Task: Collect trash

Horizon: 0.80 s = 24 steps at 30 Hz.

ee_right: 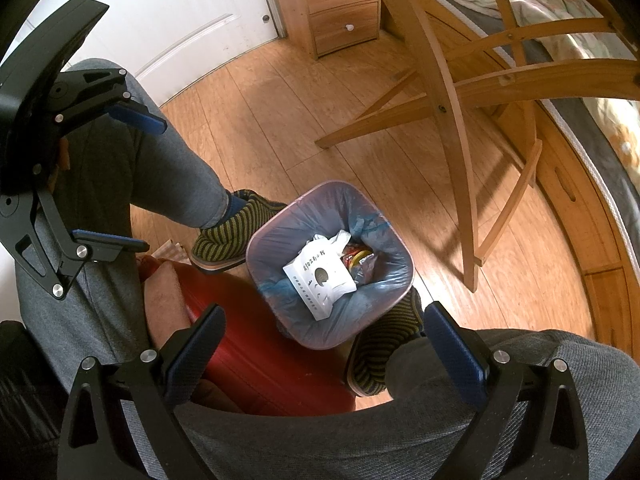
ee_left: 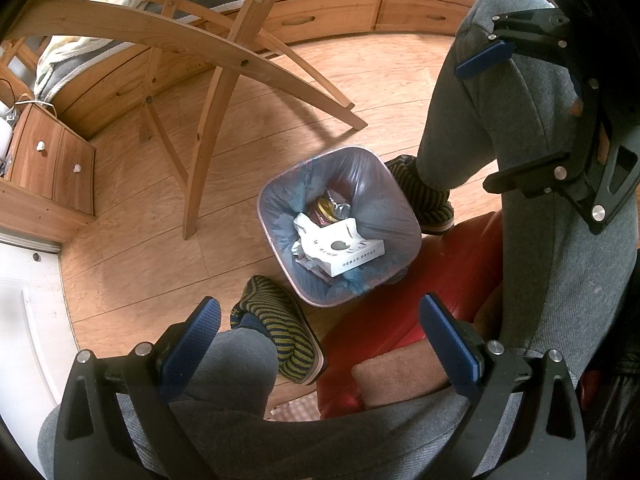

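Both grippers hang spread apart and empty above the seated person's grey-trousered knees: the left gripper (ee_left: 320, 332) and the right gripper (ee_right: 325, 338) each show wide-parted blue pads with nothing between them. Directly below them, on the wooden floor (ee_left: 132, 264), stands the trash bin (ee_left: 400, 216), lined with a bluish plastic bag. Inside it lie a white box (ee_left: 346, 250), crumpled white paper (ee_left: 306, 226) and a round tin with a gold lid (ee_left: 326, 208), piled about midway up the bin. Just beside the bin on either side sit the person's feet in striped slippers (ee_left: 280, 336), and a red seat (ee_left: 400, 320) touches or nearly touches the bin's near edge. Beyond the bin stand wooden chair legs (ee_left: 208, 148), then a bed with drawers (ee_left: 320, 16) and a small nightstand (ee_left: 48, 156).

Judging by this, several items are already binned, and no loose trash shows on the floor around the bin, so collecting looks largely finished, unless more lies out of view.
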Each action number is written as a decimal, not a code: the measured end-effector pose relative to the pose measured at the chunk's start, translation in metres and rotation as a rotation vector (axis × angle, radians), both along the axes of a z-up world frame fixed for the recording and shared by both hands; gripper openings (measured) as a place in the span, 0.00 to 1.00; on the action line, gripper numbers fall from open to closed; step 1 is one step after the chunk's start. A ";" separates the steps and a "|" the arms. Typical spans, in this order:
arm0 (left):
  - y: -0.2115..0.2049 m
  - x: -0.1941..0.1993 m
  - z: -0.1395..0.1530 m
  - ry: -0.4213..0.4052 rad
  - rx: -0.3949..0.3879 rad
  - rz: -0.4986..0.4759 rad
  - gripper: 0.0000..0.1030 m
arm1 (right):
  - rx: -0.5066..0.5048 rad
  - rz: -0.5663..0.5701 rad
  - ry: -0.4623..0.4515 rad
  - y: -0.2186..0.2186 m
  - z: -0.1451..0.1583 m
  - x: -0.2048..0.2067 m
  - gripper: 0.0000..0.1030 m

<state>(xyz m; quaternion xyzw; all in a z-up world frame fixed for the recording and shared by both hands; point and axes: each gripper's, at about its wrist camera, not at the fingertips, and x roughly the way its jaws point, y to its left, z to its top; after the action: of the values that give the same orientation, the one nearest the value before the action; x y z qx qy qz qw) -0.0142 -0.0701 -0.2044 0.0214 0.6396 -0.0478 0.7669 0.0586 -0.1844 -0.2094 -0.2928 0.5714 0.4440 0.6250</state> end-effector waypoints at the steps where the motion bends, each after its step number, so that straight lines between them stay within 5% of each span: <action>1: 0.000 0.000 0.000 0.000 0.002 0.001 0.96 | 0.000 -0.001 0.000 0.000 0.000 0.000 0.97; 24: -0.001 0.001 -0.001 0.004 -0.003 0.009 0.96 | 0.001 -0.002 -0.002 0.000 0.000 -0.002 0.97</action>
<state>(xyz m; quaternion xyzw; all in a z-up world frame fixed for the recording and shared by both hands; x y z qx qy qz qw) -0.0131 -0.0713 -0.2051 0.0173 0.6413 -0.0455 0.7657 0.0570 -0.1841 -0.2097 -0.2925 0.5709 0.4434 0.6260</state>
